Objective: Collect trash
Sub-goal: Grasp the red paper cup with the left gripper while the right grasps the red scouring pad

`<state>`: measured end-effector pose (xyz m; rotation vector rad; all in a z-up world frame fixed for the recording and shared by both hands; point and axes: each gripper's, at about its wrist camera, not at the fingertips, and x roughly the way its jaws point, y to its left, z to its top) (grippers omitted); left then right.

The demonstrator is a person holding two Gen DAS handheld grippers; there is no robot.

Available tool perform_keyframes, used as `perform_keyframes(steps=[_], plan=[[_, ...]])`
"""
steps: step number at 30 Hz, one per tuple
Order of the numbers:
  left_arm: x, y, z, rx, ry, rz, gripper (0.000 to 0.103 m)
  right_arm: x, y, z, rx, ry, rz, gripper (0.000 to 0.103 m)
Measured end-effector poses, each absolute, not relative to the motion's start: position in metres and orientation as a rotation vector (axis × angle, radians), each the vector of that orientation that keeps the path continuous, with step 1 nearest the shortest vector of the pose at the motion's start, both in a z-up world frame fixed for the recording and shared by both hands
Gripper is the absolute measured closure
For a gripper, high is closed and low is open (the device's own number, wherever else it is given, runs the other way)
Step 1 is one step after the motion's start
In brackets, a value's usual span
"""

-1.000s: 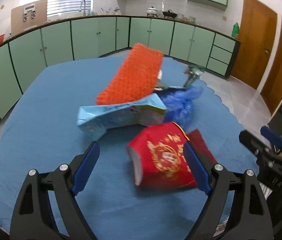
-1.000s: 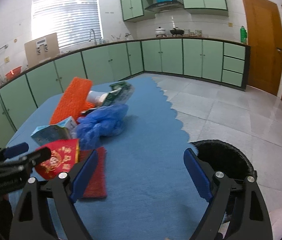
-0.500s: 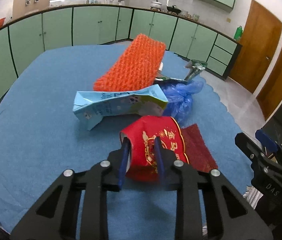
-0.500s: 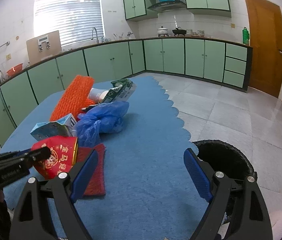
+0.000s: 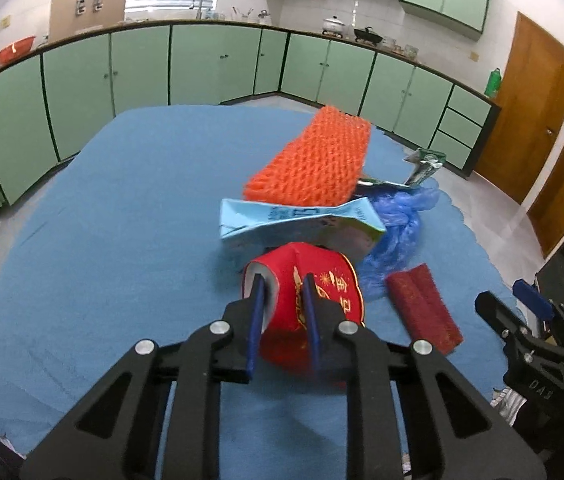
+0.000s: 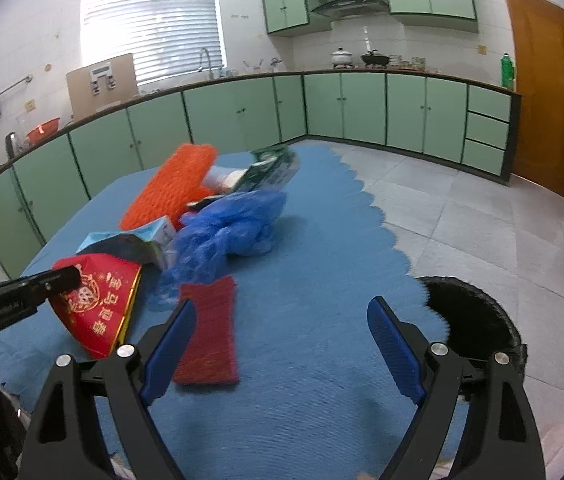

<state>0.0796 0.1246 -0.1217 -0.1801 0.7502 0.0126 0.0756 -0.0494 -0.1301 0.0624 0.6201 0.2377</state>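
A: Left gripper (image 5: 282, 304), lower centre of the left wrist view: clamped on the wall of the red paper cup (image 5: 314, 292), one blue finger (image 5: 255, 312) inside the mouth, the other outside.

B: Look of the cup?

A: Red, with gold characters and a gold rim, lying on its side and squeezed. In the right wrist view, at centre left (image 6: 97, 312), over the blue tablecloth (image 6: 322, 260).

B: And the right gripper (image 6: 282, 344)?

A: Spread wide, nothing between the pads, bottom of its own view.

B: Around the cup?

A: Just behind: light blue carton (image 5: 298, 220), orange mesh pad (image 5: 314, 160), blue plastic bag (image 6: 229, 232). To the right, flat dark red strip (image 5: 424, 308). Black bin (image 6: 478, 320) at the right edge, partly cut by a finger.

B: Hard to make out?

A: Bottom of the cup hidden behind the gripper; small green packet (image 5: 426, 164) too blurred to read.
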Motion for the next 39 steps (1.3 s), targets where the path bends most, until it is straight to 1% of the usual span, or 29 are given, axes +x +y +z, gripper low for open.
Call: perform_keyframes(steps=[8,10,11,12,14,16,17,18,19,21,22,24,26,39], plan=[[0.079,0.136,-0.131,-0.2,0.771,0.026,0.085,0.081,-0.022,-0.142,0.021,0.66,0.29,0.018],[0.079,0.136,-0.131,-0.195,0.773,0.024,0.081,0.081,-0.019,-0.143,0.017,0.667,0.293,0.019],[0.08,0.136,-0.131,-0.19,0.772,0.03,0.077,0.082,-0.018,-0.144,0.014,0.671,0.297,0.02],[0.08,0.136,-0.131,-0.188,0.774,0.035,0.07,0.083,-0.017,-0.144,0.011,0.675,0.3,0.021],[0.081,0.137,-0.134,-0.195,0.783,0.033,0.068,0.084,-0.014,-0.146,0.0,0.683,0.3,0.023],[0.08,0.137,-0.135,-0.2,0.78,0.031,0.068,0.086,-0.012,-0.149,-0.003,0.699,0.307,0.027],[0.081,0.138,-0.135,-0.201,0.78,0.026,0.069,0.087,-0.011,-0.15,-0.004,0.708,0.311,0.032],[0.081,0.138,-0.135,-0.206,0.779,0.02,0.073,0.088,-0.01,-0.151,-0.006,0.721,0.319,0.04],[0.081,0.138,-0.135,-0.215,0.779,0.01,0.077,0.089,-0.009,-0.153,-0.008,0.737,0.332,0.045],[0.081,0.136,-0.135,-0.211,0.776,0.01,0.079,0.089,-0.009,-0.153,0.0,0.743,0.355,0.058],[0.081,0.136,-0.135,-0.209,0.774,0.01,0.08,0.088,-0.008,-0.153,0.0,0.743,0.367,0.062],[0.081,0.139,-0.135,-0.229,0.772,0.008,0.083,0.085,-0.007,-0.15,-0.012,0.732,0.368,0.061],[0.08,0.141,-0.134,-0.246,0.772,0.003,0.084,0.084,-0.009,-0.147,-0.002,0.725,0.372,0.062],[0.073,0.127,-0.113,-0.242,0.73,-0.054,0.085,0.083,-0.037,-0.114,0.053,0.651,0.342,0.062]])
